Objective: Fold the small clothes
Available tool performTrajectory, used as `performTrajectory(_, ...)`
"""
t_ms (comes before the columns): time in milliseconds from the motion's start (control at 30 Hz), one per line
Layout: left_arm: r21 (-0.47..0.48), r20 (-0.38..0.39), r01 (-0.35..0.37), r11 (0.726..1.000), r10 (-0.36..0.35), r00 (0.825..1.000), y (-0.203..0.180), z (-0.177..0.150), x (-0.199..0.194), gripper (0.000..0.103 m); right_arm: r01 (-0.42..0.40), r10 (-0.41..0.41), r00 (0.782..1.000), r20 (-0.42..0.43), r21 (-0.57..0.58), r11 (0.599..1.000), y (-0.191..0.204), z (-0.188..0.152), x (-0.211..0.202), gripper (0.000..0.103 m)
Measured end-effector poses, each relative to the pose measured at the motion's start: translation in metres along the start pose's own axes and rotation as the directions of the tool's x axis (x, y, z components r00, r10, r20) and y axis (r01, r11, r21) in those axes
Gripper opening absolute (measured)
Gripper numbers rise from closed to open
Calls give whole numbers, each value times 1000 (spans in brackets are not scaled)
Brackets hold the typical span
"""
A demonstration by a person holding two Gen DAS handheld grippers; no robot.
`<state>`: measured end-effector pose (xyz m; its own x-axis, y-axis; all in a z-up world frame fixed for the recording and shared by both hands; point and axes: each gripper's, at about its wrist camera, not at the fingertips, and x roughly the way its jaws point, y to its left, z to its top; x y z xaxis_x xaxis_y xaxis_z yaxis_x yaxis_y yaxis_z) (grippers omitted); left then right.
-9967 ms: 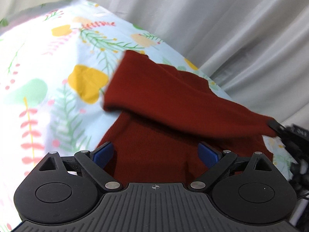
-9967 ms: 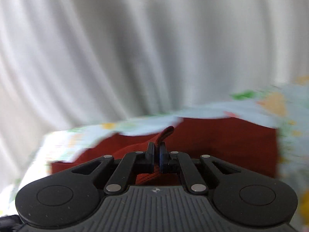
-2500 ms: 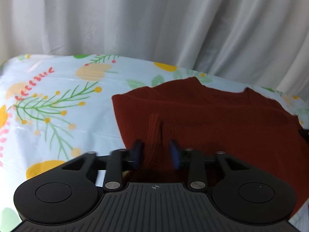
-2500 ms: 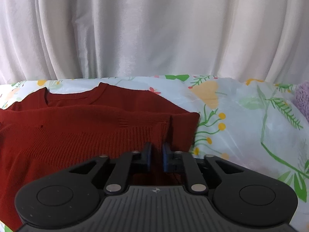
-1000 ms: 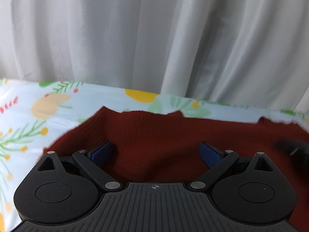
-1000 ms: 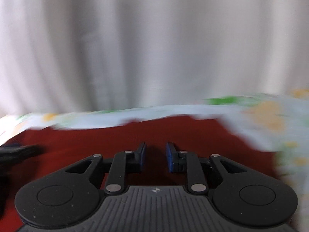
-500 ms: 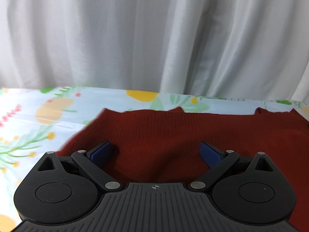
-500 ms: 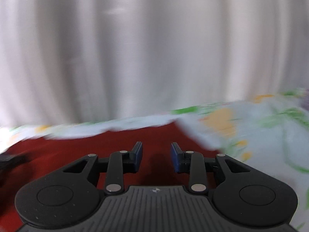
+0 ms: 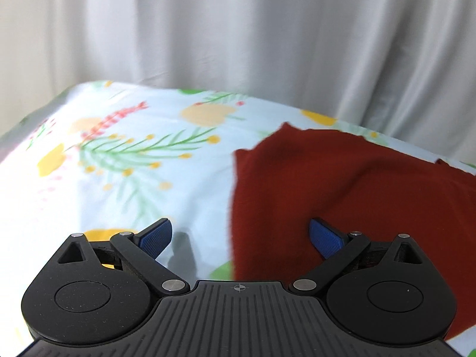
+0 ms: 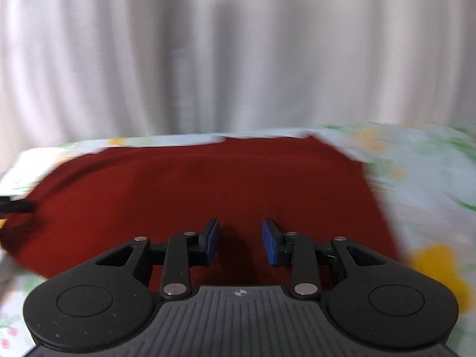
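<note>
A dark red knitted sweater (image 9: 342, 184) lies folded flat on the floral sheet; it also shows in the right wrist view (image 10: 208, 184). My left gripper (image 9: 241, 236) is wide open and empty, straddling the sweater's left edge, its right pad over the cloth. My right gripper (image 10: 240, 242) is open and empty, hovering over the sweater's near part. The tip of the left gripper (image 10: 15, 206) shows dark at the far left of the right wrist view.
The light blue floral sheet (image 9: 119, 163) covers the surface, stretching left of the sweater and also right of it (image 10: 422, 184). A white curtain (image 9: 238, 35) hangs close behind the far edge. The right wrist view is motion-blurred.
Both grippers let go of the sweater and opened. The left gripper has swung left to the sweater's left edge. The right gripper has opened wider and shifted over the cloth.
</note>
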<state>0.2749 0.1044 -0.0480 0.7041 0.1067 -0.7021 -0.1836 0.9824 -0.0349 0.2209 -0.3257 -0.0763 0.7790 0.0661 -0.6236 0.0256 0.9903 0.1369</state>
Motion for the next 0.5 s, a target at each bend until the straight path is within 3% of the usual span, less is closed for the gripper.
performTrajectory(33, 0, -6, -5, 1000, 5, 1000, 6, -1, -2, 102, 35, -35, 999, -3, 16, 999, -15, -2, -2, 11)
performTrajectory(100, 7, -4, -13, 1000, 13, 1000, 15, -5, -9, 102, 33, -33, 999, -9, 46, 998, -32, -2, -9, 5)
performTrajectory(200, 5, 5, -44, 999, 44, 999, 29, -8, -17, 102, 148, -148, 989, -9, -9, 989, -29, -2, -23, 5)
performTrajectory(267, -18, 2, -78, 997, 78, 997, 39, -8, -20, 102, 207, -207, 978, -10, -15, 978, -16, 1, -27, 15)
performTrajectory(300, -44, -5, -91, 995, 91, 996, 44, -7, -22, 101, 222, -222, 975, -13, 7, 975, -13, 2, -29, 19)
performTrajectory(367, -112, -19, -108, 988, 106, 994, 54, -5, -27, 101, 172, -171, 985, -28, 59, 983, -5, 2, -33, 19)
performTrajectory(433, -197, -30, -32, 980, 26, 999, 65, -2, -36, 101, 110, -108, 994, -33, 76, 991, 4, 2, -33, 19)
performTrajectory(500, -290, -39, 98, 952, -114, 993, 72, -2, -42, 101, 59, -57, 998, -26, 65, 996, 19, 4, -36, 20)
